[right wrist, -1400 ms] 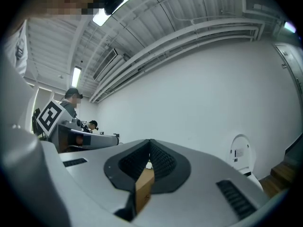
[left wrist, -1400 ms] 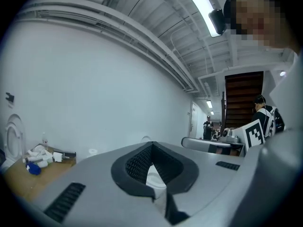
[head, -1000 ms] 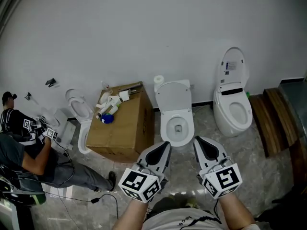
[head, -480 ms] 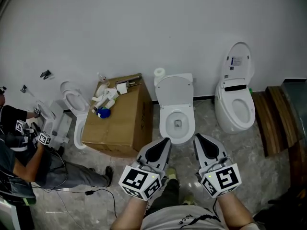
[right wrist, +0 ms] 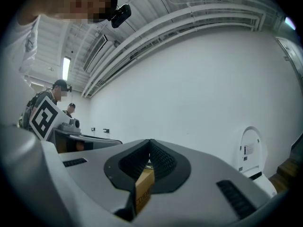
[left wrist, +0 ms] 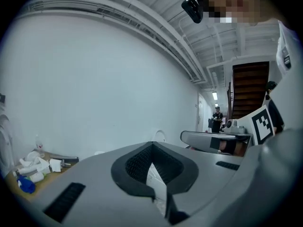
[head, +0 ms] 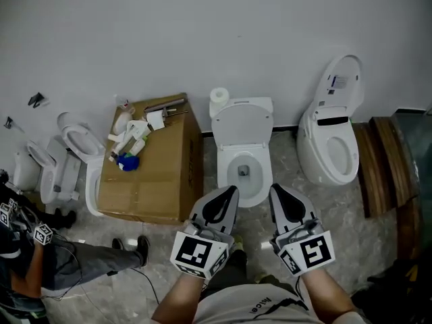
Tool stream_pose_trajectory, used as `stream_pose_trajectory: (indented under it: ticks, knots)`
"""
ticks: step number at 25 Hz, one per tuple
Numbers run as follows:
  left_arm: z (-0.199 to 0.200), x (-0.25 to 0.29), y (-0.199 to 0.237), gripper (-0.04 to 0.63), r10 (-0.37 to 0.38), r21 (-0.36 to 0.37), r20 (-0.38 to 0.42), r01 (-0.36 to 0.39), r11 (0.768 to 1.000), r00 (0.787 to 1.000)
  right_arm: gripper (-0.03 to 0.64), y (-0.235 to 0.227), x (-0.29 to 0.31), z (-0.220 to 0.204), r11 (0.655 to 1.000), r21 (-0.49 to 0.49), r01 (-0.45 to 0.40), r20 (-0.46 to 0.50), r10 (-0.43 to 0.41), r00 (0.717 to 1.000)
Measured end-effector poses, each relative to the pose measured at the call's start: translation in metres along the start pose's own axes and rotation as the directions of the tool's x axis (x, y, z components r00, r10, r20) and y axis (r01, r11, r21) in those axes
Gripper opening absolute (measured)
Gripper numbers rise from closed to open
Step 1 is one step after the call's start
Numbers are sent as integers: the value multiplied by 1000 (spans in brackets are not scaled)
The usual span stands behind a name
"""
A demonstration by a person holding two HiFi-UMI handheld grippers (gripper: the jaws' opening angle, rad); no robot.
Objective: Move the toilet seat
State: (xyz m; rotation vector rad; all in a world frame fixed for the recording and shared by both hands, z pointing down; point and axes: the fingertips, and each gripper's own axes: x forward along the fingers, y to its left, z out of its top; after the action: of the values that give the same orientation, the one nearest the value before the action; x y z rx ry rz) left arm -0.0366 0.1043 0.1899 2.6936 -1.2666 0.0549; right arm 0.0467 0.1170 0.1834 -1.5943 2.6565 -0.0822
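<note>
The white toilet (head: 241, 174) stands against the wall straight ahead, its seat and lid (head: 241, 124) raised upright over the open bowl. My left gripper (head: 229, 191) is shut and empty, its tip over the floor just short of the bowl's front left. My right gripper (head: 275, 189) is also shut and empty, held level beside it near the bowl's front right. Neither touches the toilet. In the left gripper view the jaws (left wrist: 152, 145) meet at their tips; in the right gripper view the jaws (right wrist: 150, 142) meet likewise.
A cardboard box (head: 158, 174) with several small items on top stands left of the toilet. A paper roll (head: 218, 97) sits by the tank. A second toilet (head: 332, 147) with raised lid stands right, wooden steps (head: 381, 167) beyond it. Further toilets (head: 71, 154) and a seated person (head: 47, 258) are at far left.
The toilet, box and wall have drawn nearer and shifted left in the head view as I step forward. Both grippers keep the same shut pose in front of me.
</note>
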Motion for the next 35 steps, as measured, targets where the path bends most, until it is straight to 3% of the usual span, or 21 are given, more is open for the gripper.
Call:
stream_pose_trajectory:
  ticks: [8, 18, 28, 35]
  knots:
    - [-28, 46, 62, 3, -23, -24, -23, 22, 999, 999, 14, -11, 71, -31, 999, 14, 32, -21, -31, 999]
    - [-114, 90, 119, 3, 25, -76, -91, -32, 997, 996, 14, -39, 125, -114, 997, 53, 51, -65, -47, 997]
    - [-281, 138, 174, 3, 138, -138, -180, -164, 977, 974, 14, -74, 182, -247, 999, 33, -34, -108, 38, 993]
    - [-425, 143, 214, 3, 252, -134, -271, -295, 946, 929, 14, -80, 211, -364, 996, 82, -22, -149, 34, 988]
